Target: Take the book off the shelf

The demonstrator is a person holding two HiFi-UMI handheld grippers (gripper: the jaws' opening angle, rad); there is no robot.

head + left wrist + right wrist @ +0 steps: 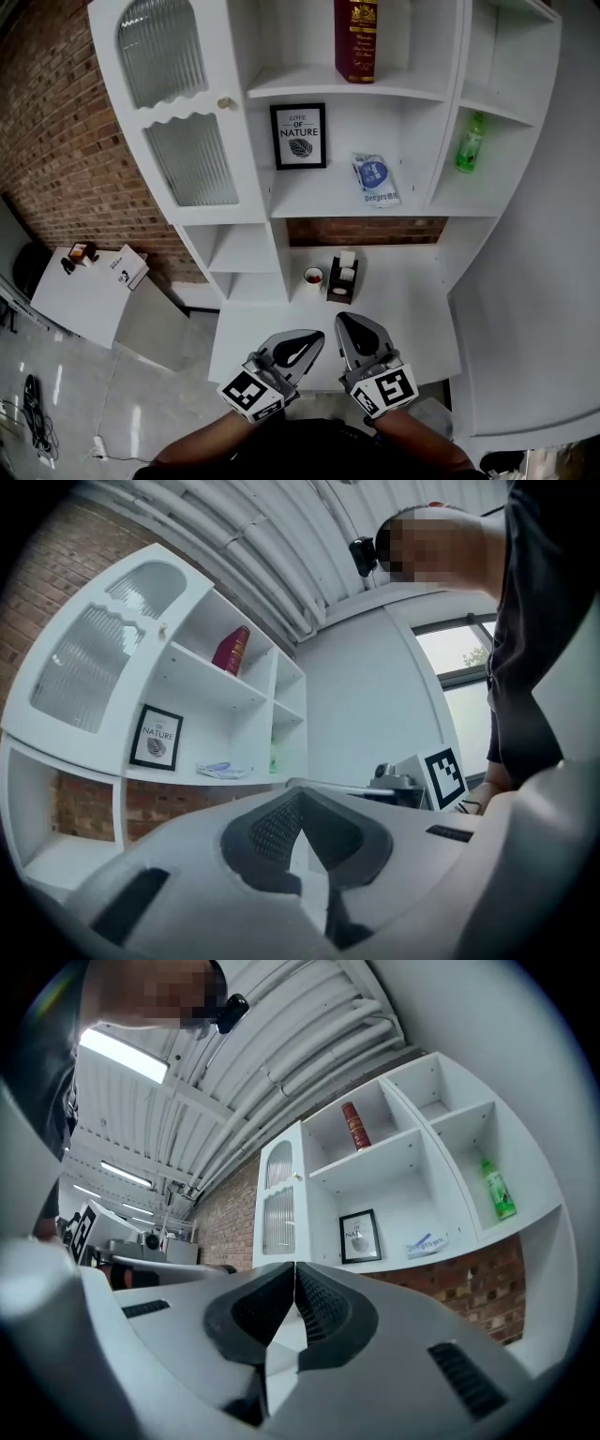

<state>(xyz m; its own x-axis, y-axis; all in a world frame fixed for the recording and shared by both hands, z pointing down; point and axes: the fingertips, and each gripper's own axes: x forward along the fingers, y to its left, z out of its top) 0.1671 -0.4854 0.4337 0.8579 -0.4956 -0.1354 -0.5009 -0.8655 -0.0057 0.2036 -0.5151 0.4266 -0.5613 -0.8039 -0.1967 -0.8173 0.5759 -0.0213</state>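
Head view: dark-red hardback book [356, 37] upright on white top shelf [300, 82], well above my left gripper [298, 349] & right gripper [362, 339], both fingers closed on nothing; prob stiff, heavyish, slick, so I'd pinch its spine edge.

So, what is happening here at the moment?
A person stands before a white cabinet, holding a gripper in each hand. The left gripper and the right gripper are both shut and empty, low in front of the desk. The red book stands upright on an upper shelf, not yet touched.
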